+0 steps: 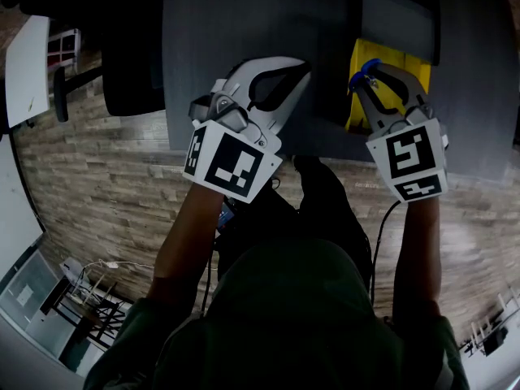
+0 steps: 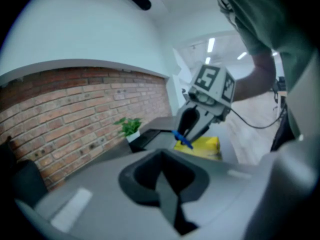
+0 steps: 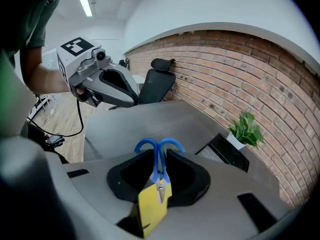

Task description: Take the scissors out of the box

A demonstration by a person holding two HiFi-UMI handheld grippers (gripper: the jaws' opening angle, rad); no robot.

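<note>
Scissors (image 3: pixel 159 149): blue loop handles, pale metal blades. The long axis runs along the right gripper's (image 3: pixel 160 160) jaws. The handles stick out past the jaw tips, away from the person, and the blades point back toward the gripper body. The jaws are clamped on the pair just behind the handles.

Location: held in the air over the yellow box (image 1: pixel 356 100), which lies flat on the dark grey table (image 1: pixel 244 23). Yellow shows in the gap under the blades. Whether the scissors touch the box cannot be told.

Left gripper (image 2: pixel 162 160): jaws closed together with nothing between them. It is held over the table near its front edge, well to the left of the box.

Box contents: not visible.

Surroundings:
- A flat dark tray (image 3: pixel 227 151) on the table beyond the box.
- A small green plant (image 3: pixel 245 128) in a white pot beside the tray, against the brick wall (image 3: pixel 260 69).
- A black office chair (image 3: pixel 157 84) at the table's far end.
- Wood-plank floor (image 1: pixel 106 177).
</note>
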